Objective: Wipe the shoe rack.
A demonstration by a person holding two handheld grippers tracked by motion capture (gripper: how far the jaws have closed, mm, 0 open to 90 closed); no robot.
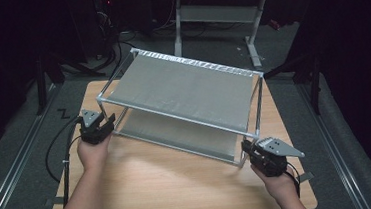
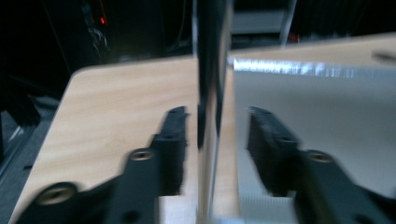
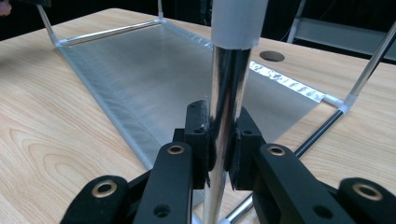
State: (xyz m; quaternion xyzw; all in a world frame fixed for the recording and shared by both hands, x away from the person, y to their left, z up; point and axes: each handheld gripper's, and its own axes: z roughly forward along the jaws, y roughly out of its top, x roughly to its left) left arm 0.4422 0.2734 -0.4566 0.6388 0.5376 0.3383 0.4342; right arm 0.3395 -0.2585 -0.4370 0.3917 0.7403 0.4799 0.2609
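Low over the table, right claw (image 3: 219,140) clamps a rack post (image 3: 229,93); left claw (image 2: 217,135) straddles another, unclenched.

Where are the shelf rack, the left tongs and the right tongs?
shelf rack (image 1: 182,87): high view, on its upper grey fabric shelf.
left tongs (image 2: 217,128): left gripper view, midway between the tips.
right tongs (image 3: 223,122): right gripper view, midway between the tips.

A shiny metal pole (image 2: 208,93) is seen standing upright between the two black jaws of the left gripper (image 2: 217,140) — a gap is left on each side. Grey cloth (image 2: 322,102) is stretched just beside it, over the wooden table (image 2: 121,102).
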